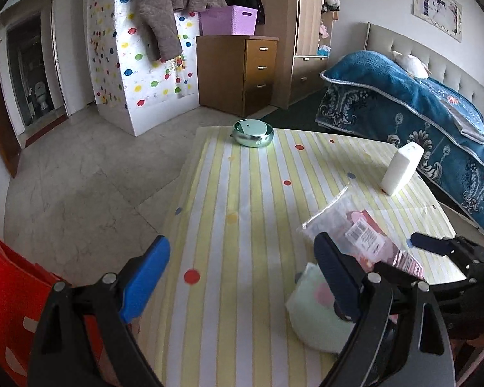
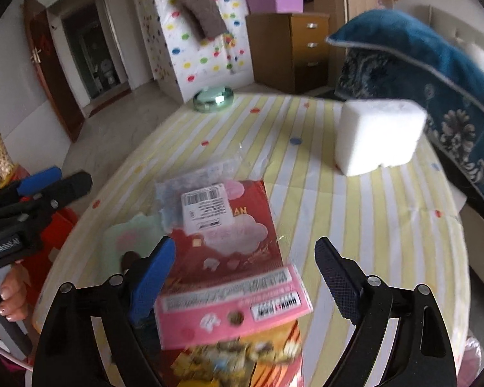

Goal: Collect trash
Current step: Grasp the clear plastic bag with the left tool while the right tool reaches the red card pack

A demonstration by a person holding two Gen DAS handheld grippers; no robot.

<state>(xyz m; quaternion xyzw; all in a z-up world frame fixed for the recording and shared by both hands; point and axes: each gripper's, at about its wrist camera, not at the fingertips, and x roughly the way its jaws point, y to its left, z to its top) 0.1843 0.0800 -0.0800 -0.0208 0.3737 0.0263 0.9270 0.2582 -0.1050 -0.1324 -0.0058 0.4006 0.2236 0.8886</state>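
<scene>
A pink and red snack packet in clear plastic lies on the striped table. My right gripper is open, its jaws on either side of the packet. A pale green wrapper lies left of the packet. In the left wrist view the packet and the pale green wrapper lie by the right jaw. My left gripper is open and empty over the table's near left part. A white foam block stands further back.
A green round tin sits at the table's far edge. A red bag hangs at the table's left side. A bed with a blue blanket stands on the right. An orange printed packet lies at the near edge.
</scene>
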